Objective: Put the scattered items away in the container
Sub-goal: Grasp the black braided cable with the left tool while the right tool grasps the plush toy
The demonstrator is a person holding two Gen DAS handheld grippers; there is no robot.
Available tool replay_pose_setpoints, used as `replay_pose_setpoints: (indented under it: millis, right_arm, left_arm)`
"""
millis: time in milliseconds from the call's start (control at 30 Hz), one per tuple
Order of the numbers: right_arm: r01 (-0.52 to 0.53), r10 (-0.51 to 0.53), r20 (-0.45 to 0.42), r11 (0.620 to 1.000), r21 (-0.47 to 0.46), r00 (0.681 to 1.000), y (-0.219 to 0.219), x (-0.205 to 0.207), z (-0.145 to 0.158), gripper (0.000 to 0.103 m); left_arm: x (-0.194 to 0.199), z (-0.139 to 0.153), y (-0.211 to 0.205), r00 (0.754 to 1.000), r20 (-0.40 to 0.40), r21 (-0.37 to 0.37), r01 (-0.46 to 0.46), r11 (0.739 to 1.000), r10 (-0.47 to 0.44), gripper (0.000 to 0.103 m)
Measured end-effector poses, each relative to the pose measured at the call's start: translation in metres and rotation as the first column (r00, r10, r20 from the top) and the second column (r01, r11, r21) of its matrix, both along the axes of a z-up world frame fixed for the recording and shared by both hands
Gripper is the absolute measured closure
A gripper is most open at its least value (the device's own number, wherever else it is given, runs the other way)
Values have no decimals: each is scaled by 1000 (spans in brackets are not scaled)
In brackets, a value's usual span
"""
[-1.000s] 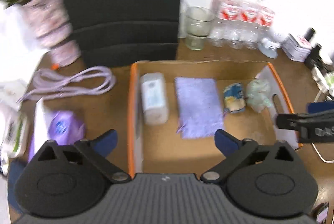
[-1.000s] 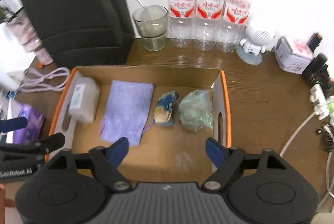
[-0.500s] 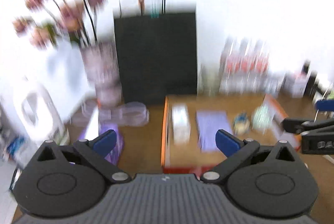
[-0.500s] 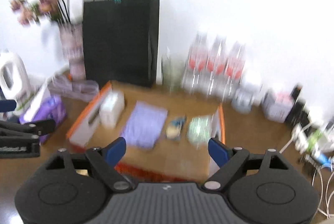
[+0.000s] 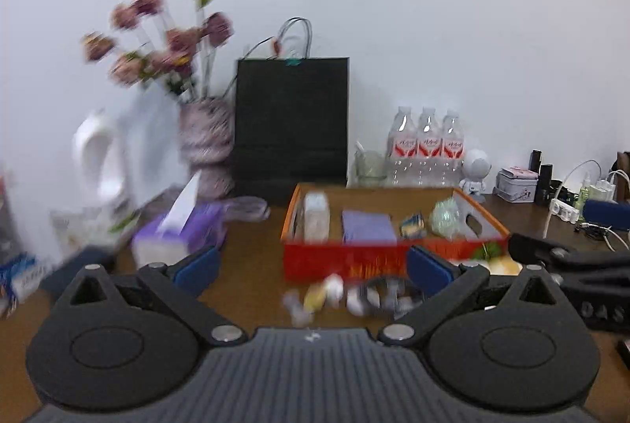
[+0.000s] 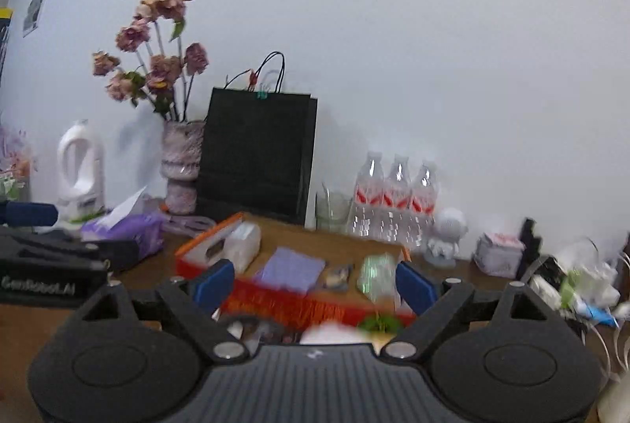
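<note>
The cardboard box (image 5: pixel 315 259) with its orange-red front wall stands mid-table. Inside lie a white pack (image 5: pixel 316 216), a purple cloth (image 5: pixel 368 226), a blue-yellow packet (image 5: pixel 412 224) and a green bag (image 5: pixel 445 216). Several small blurred items (image 5: pixel 342 295) lie on the table just in front of the box. My left gripper (image 5: pixel 311 265) is open and empty, back from the box. My right gripper (image 6: pixel 315 285) hangs beside it, its jaws opening with nothing between them. Each gripper shows at the edge of the other's view.
Behind the box stand a black paper bag (image 5: pixel 291 123), a vase of flowers (image 5: pixel 206 143), a glass (image 5: pixel 370 167) and three water bottles (image 5: pixel 427 147). A purple tissue box (image 5: pixel 181 234) sits left. A small figurine (image 5: pixel 476 169), a tin (image 5: pixel 516 182) and cables (image 5: pixel 567 210) crowd the right.
Both grippers have pulled back from above the box and tipped up toward level. The box now looks smaller and farther, and the wall, the flowers and the small items before the box have come into view.
</note>
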State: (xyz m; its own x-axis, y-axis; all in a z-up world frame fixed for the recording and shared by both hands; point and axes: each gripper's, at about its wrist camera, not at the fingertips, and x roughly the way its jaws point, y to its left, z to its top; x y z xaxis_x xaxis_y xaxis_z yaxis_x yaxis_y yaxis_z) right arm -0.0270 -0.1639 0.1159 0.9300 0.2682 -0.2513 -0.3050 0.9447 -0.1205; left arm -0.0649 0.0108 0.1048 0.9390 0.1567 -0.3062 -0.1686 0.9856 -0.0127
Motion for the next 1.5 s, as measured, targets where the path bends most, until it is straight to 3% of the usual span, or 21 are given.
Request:
replay_pose_setpoints:
  millis: [100,167,333,600,800,933,1033,1167,1233,1300,1333,1400,1500]
  right_arm:
    - [-21,23,-28,998,51,999,-13,-66,-29,8]
    - [-44,51,-54,993,110,997,-20,-100,-43,6]
    - [-75,74,7,996,56,997,-8,-135,-51,6]
    - [-84,84,-26,996,8,996,6,-118,-61,8]
    - [20,-16,-117,999,33,993,-19,-45,-68,10]
    - [109,-102,-144,993,45,984,-39,12,-69,14]
    - [171,-168,-181,985,3,969,-49,51,-75,19]
    - [149,-159,-306,987,-53,939,-54,90,-93,29]
    - [124,-135,-340,991,-55,930,-53,100,-100,30]
    - [111,-123,-356,992,-53,926,-52,107,-106,34]
    - [108,-117,-366,993,-46,923,-52,112,-108,42]
    - [109,-113,-386,994,-34,916,-53,120,-112,55]
    - [134,-126,-351,991,-3,928,-58,116,-103,60]
  left_arm:
    - [-60,-35,-13,1000,-8,-30,-28,999,28,0]
    - [-84,-47,-18,998,-56,-6,-26,1000,26,0]
    - [-105,-47,-6,999,-35,12,-24,1000,25,0]
    - [-79,-58,11,997,-83,-14,-8,1000,7,0]
    - [-5,-57,16,978,-166,-13,123,992,-123,1]
    - [75,-50,26,956,-249,-136,124,983,-155,23]
    - [133,-48,24,938,-298,-165,134,977,-179,40]
    - [184,-57,8,899,-372,-152,185,971,-230,44]
    - [198,-67,3,872,-422,-168,194,967,-248,50]
    - [208,-77,1,853,-455,-194,187,963,-257,63]
    - [211,-80,0,849,-464,-199,178,964,-252,72]
    - [213,-82,1,855,-455,-202,171,964,-247,82]
    - [209,-77,5,866,-433,-216,168,962,-249,91]
